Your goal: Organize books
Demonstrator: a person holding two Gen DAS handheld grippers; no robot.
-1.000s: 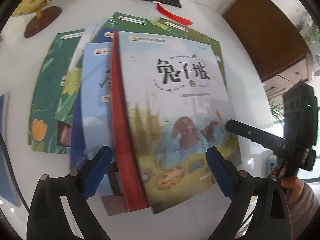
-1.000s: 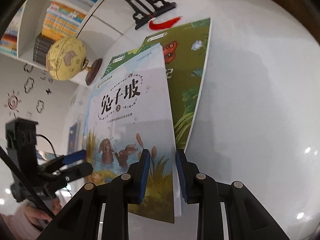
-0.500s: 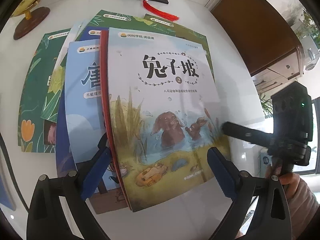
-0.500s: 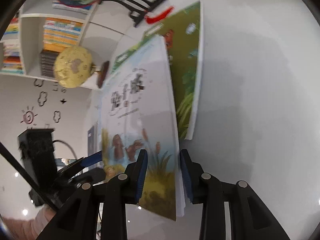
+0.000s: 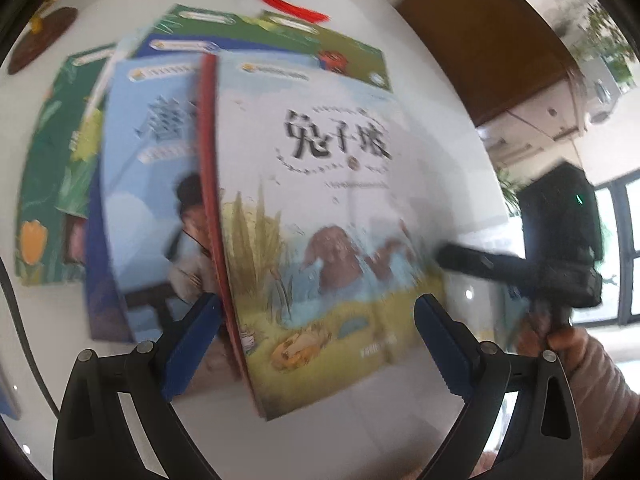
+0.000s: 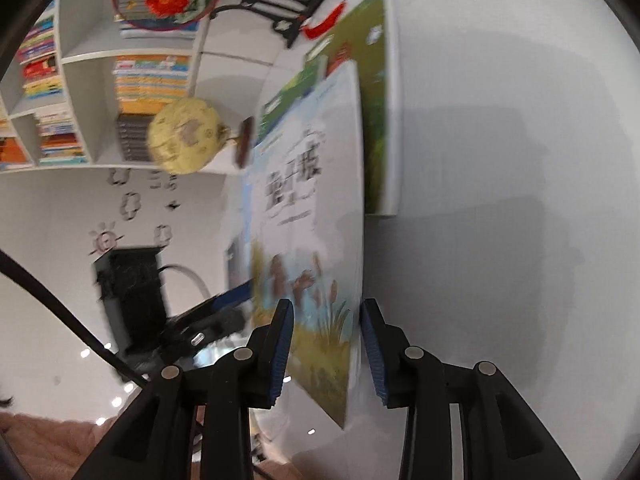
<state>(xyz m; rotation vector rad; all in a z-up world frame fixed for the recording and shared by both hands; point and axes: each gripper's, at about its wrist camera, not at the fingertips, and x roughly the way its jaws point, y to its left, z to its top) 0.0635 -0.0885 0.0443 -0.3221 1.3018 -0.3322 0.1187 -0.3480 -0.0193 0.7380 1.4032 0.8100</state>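
The rabbit picture book (image 5: pixel 320 200) tops a fanned pile on the white table (image 5: pixel 360 432), with a red book (image 5: pixel 208 152), a light blue book (image 5: pixel 148 184) and green books (image 5: pixel 44 168) under it. My left gripper (image 5: pixel 316 320) is open, its fingers straddling the rabbit book's near edge. In the right wrist view the rabbit book (image 6: pixel 308 208) tilts up off the table, its edge between the opening jaws of my right gripper (image 6: pixel 326 340). One finger is under that edge and the other stands off the cover. A green book (image 6: pixel 380 120) lies flat beyond.
A globe (image 6: pixel 184 140) and a black fan stand (image 6: pixel 280 4) with a red tassel (image 5: pixel 296 4) sit at the table's far side. White bookshelves (image 6: pixel 80 80) line the wall. A brown cabinet (image 5: pixel 488 32) stands beyond the table. A hand (image 5: pixel 576 344) holds the right gripper.
The right gripper has rolled and its jaws have spread a little. The rabbit book's gripped edge has tipped up higher. The left gripper has barely moved and stays open.
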